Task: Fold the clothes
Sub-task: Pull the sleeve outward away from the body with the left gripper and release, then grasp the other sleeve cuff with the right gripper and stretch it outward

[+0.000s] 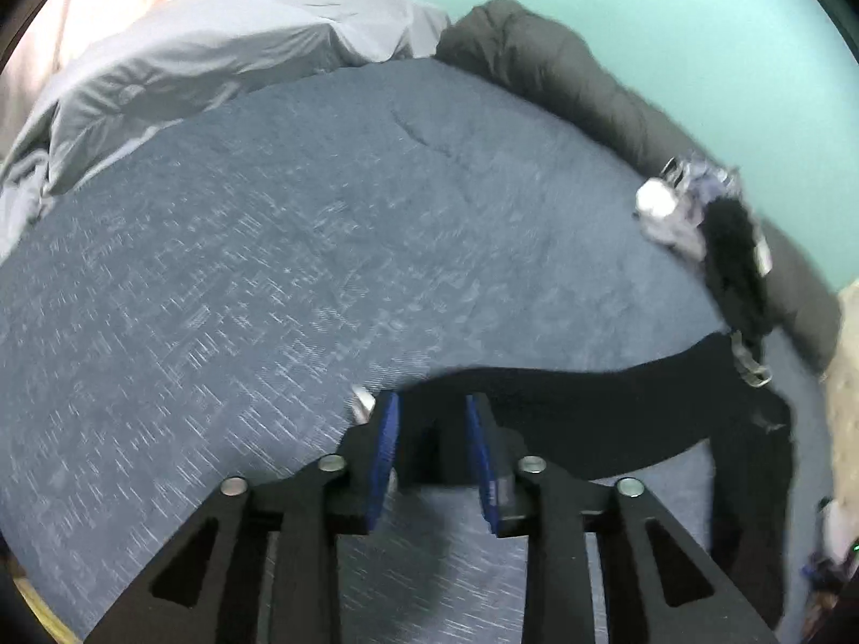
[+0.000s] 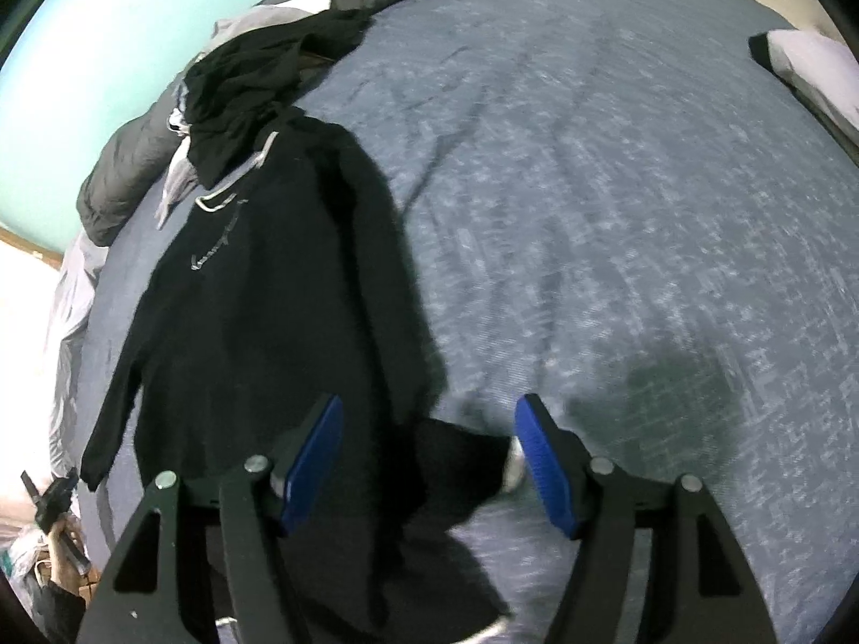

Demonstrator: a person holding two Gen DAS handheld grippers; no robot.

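A black hoodie (image 2: 257,322) with white drawstrings and a small grey chest print lies spread flat on the blue bedspread (image 2: 590,214). My right gripper (image 2: 429,456) hangs open above its right side. One black sleeve end (image 2: 456,461) lies on the bed below the gap, and the blue pads (image 2: 542,461) stay apart from it. In the left wrist view, the hoodie's other sleeve (image 1: 590,413) stretches across the bed toward my left gripper (image 1: 434,429). That gripper's blue pads (image 1: 386,429) stand a little apart, with the sleeve's end behind and below the gap and not pinched.
A heap of dark and light clothes (image 2: 241,80) sits at the hoodie's hood, also seen as the heap (image 1: 698,214). A dark grey blanket (image 1: 563,70) and a light grey duvet (image 1: 215,53) line the bed's edges. A pillow (image 2: 805,70) lies at far right.
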